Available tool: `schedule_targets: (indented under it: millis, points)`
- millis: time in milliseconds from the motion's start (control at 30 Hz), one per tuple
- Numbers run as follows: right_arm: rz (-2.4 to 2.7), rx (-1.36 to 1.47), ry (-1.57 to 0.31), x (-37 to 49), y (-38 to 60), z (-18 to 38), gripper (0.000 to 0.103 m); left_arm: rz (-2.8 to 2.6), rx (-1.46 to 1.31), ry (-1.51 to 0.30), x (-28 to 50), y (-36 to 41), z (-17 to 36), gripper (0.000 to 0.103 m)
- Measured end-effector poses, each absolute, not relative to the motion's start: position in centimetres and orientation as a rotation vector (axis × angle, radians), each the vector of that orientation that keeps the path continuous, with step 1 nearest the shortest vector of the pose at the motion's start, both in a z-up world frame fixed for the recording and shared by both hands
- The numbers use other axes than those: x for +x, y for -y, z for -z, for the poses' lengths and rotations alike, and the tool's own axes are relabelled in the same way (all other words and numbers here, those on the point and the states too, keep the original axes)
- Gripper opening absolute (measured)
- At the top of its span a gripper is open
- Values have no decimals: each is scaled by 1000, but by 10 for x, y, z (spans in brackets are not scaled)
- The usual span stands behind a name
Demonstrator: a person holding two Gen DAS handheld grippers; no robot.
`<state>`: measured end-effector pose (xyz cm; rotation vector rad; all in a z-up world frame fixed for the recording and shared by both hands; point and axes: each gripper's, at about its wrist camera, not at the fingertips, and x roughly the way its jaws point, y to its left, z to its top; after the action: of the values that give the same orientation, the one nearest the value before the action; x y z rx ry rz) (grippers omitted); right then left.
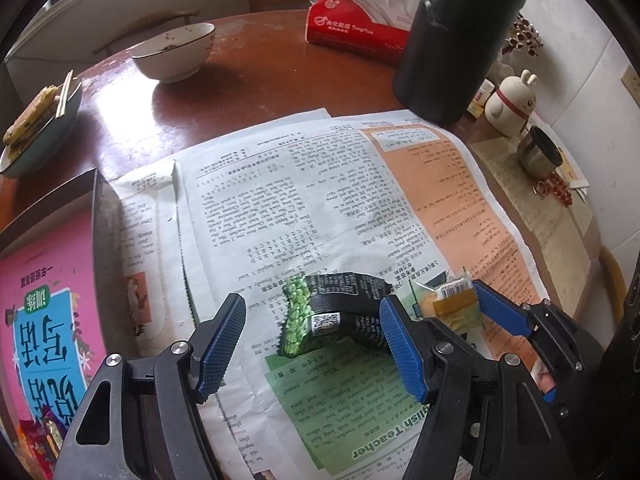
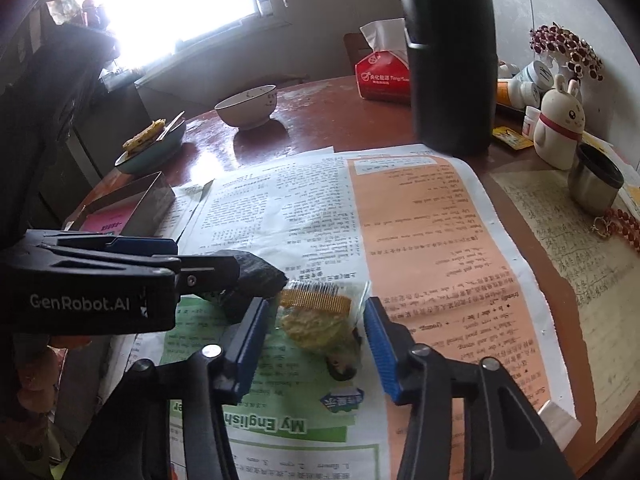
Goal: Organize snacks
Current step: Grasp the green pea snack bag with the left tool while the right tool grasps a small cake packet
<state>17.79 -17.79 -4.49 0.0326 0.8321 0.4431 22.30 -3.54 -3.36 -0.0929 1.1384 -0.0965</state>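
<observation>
My left tool, jaws apart, straddles the green pea pack; right tool, w/ jaws apart, brackets the yellow snack, not yet squeezing it. Both snacks lie on the newspaper on the desk, none moved to the tray w/ other snacks — mostly undone, I reckon.

Both grippers tilt down side by side: left gripper at 6 o'clock, jaws wide; right gripper, jaws narrower, pads not pressing.
</observation>
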Motion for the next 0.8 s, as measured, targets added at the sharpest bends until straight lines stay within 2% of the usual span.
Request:
schedule_targets:
  millis: [600, 700, 800]
  points:
    - [-452, -17, -839, 177, 179, 46, 41, 110, -46, -1166, 231, 54, 52, 71]
    - [-454, -16, -839, 177, 179, 47, 40, 112, -41, -1156, 229, 55, 51, 60]
    - [-465, -13, -840, 177, 178, 47, 40, 124, -41, -1153, 227, 55, 50, 55]
